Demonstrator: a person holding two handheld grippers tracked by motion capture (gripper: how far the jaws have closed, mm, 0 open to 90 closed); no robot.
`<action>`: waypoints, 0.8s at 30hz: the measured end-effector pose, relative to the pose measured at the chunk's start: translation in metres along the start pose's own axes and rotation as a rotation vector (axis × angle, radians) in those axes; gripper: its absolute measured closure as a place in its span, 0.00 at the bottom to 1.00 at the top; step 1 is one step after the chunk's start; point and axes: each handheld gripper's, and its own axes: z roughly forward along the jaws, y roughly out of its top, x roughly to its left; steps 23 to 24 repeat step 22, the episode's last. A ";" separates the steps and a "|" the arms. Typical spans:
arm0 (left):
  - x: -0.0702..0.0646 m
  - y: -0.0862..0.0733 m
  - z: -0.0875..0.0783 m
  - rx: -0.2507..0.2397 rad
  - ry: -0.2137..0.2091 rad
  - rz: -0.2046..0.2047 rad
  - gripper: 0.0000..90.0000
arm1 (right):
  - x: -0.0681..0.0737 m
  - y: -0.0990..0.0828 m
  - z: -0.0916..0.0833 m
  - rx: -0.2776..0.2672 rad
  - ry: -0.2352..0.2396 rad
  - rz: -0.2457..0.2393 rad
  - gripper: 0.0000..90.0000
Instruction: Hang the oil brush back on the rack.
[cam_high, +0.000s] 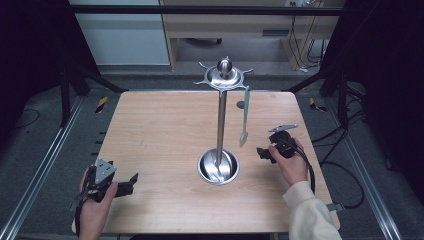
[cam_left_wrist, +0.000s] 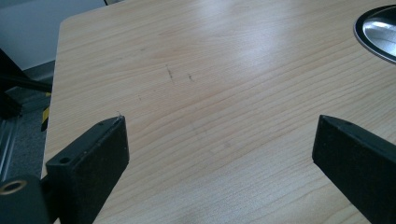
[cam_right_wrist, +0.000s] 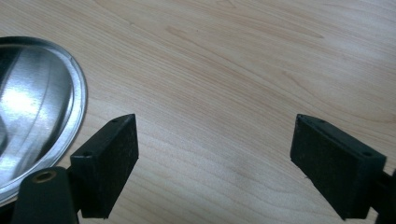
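Left gripper (cam_high: 131, 181): 7 o'clock on table (cam_high: 150, 130), jaws spread, nothing between.
Right gripper (cam_high: 261, 152): 4 o'clock, jaws spread, empty, just right of base (cam_high: 218, 166).
Spatula (cam_high: 245, 116): hangs from rack (cam_high: 220, 120) hook at 1 o'clock, blade down, near right gripper.
Handling: likely light, thin, a bit flexible; swings free.
Grab point: mid-handle, pinch flat faces, lift up off hook.

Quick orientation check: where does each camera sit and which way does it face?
High view: above the near edge, looking forward and down on the table and rack; both hands, left gripper, right gripper.
Left gripper view: on the left gripper, facing bare wood; open jaws.
Right gripper view: on the right gripper, facing wood; open jaws.
Shared: both gripper views catch the rack's base.
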 end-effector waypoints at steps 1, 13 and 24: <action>0.000 0.000 0.000 0.000 0.000 0.000 0.04 | 0.000 0.000 0.003 0.008 0.001 -0.001 0.18; 0.000 -0.001 0.003 0.019 -0.006 0.007 0.04 | 0.005 -0.001 0.026 0.081 0.014 0.015 0.18; -0.001 -0.003 0.016 0.081 -0.034 0.023 0.04 | 0.010 -0.003 0.025 0.074 0.045 0.016 0.18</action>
